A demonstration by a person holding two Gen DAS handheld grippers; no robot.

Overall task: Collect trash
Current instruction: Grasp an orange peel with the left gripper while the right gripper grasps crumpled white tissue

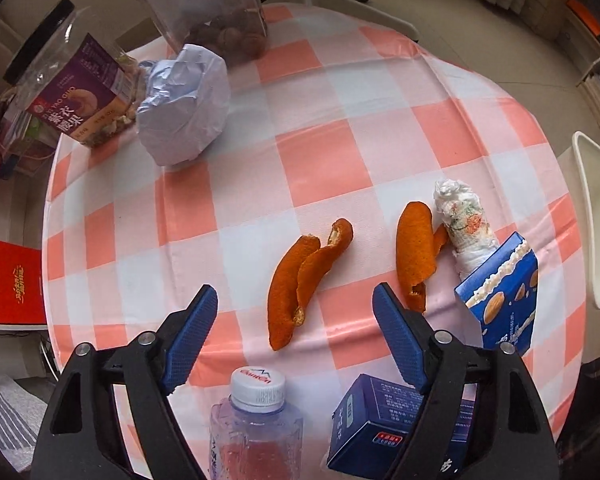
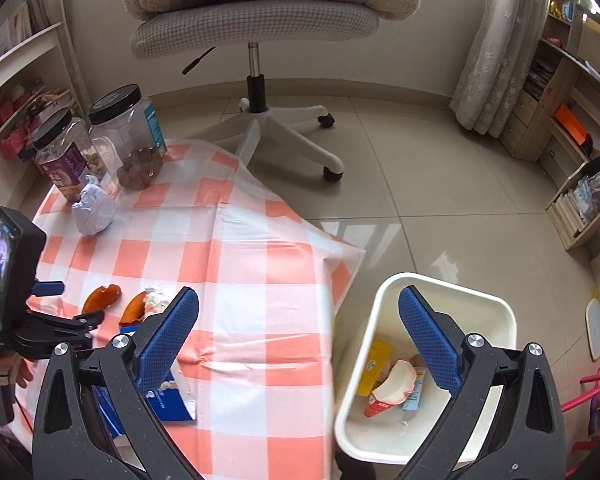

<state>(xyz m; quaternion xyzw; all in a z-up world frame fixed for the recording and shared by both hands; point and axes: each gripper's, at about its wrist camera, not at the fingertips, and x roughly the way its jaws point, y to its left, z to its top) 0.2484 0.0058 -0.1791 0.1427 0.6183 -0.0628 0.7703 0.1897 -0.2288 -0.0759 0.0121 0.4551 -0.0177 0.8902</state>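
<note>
Two curled orange peels lie on the pink-checked tablecloth (image 1: pixel 340 120): one peel (image 1: pixel 304 280) in the middle and a second peel (image 1: pixel 414 252) to its right, which touches a crumpled printed tissue (image 1: pixel 464 220). A crumpled white paper ball (image 1: pixel 184 108) sits at the far left by the jars. My left gripper (image 1: pixel 295 292) hangs open above the table, with the middle peel lying between its blue pads (image 1: pixel 196 328) and untouched. My right gripper (image 2: pixel 299 292) is open and empty over the table's edge, beside a white bin (image 2: pixel 384 308) on the floor that holds wrappers.
Two black-lidded jars (image 1: pixel 72 92) (image 1: pixel 220 12) stand at the table's far edge. A water bottle (image 1: pixel 256 420), a dark blue box (image 1: pixel 376 428) and a blue almond carton (image 1: pixel 504 300) stand near the front. An office chair (image 2: pixel 260 40) and shelves surround the table.
</note>
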